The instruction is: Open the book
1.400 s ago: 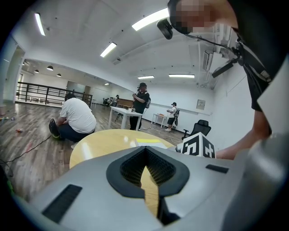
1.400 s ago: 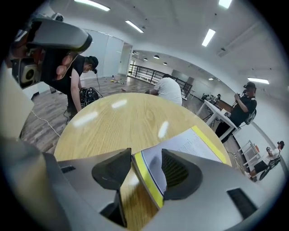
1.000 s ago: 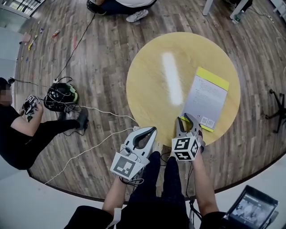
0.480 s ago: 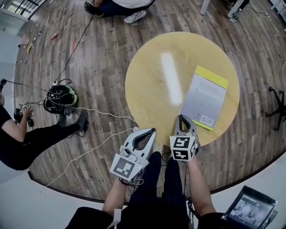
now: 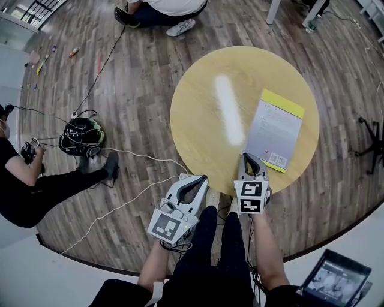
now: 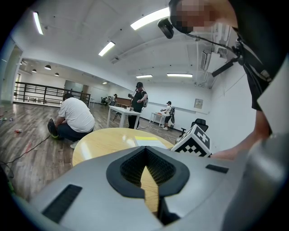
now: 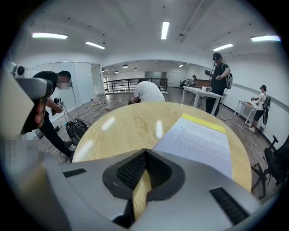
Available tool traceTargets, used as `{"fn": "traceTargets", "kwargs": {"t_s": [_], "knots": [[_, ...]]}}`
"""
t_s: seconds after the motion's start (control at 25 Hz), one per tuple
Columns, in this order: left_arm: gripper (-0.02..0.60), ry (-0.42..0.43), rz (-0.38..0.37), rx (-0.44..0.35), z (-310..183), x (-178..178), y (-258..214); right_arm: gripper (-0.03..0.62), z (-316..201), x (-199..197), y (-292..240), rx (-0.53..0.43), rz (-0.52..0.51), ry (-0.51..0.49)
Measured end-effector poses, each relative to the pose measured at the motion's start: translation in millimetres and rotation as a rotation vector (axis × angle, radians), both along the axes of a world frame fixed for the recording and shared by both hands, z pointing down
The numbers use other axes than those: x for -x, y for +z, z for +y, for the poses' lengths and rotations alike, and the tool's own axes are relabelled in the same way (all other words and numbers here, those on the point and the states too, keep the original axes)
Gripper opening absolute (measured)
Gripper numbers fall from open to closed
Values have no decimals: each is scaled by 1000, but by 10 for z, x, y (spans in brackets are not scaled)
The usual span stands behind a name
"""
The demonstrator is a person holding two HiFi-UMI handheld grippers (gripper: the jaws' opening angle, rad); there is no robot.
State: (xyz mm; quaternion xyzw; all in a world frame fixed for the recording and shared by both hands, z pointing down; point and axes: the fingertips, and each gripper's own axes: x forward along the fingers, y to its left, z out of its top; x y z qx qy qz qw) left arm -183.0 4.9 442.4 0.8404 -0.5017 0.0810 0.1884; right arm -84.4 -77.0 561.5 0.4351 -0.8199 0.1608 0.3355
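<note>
The book [image 5: 275,129] lies closed and flat on the right side of the round yellow table [image 5: 204,114], grey-white cover up, with a yellow strip along its far edge. My right gripper [image 5: 244,156] is over the table's near edge, its tips close to the book's near left corner, jaws shut with nothing between them. In the right gripper view the book [image 7: 203,140] lies just beyond the closed tips [image 7: 144,151]. My left gripper [image 5: 204,177] hangs off the table's near edge, shut and empty. From the left gripper view [image 6: 145,149] the book [image 6: 146,140] is a distant pale sheet.
A person sits on the floor at the left [image 5: 24,180] beside a black-and-green device [image 5: 81,133] with cables trailing toward the table. Another person crouches beyond the table [image 5: 162,9]. A tablet [image 5: 333,282] is at the lower right, a stand's legs [image 5: 372,138] at the right.
My right gripper's jaws have closed from open, and the gripper has rolled so its marker cube faces up squarely. The left gripper has stayed put.
</note>
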Motion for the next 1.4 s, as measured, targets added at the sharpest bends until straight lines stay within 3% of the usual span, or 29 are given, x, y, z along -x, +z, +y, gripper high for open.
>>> {"fn": "traceTargets", "kwargs": {"t_s": [0.52,0.72,1.04,1.4], "knots": [[-3,42,-29,-64,33,-215,-151,5,10,-854,-707,-135,-244,211],[-3,71,-40,-74,69,-396,-266,5,26,-1435,-1011,-175,-479,409],[-3,120,-46,-58,-55,-867,-168,5,27,-2260,-1046,-182,-849,673],[-3,167,-56,-38,-223,-1370,-76,5,96,-3135,-618,-149,-931,878]]}}
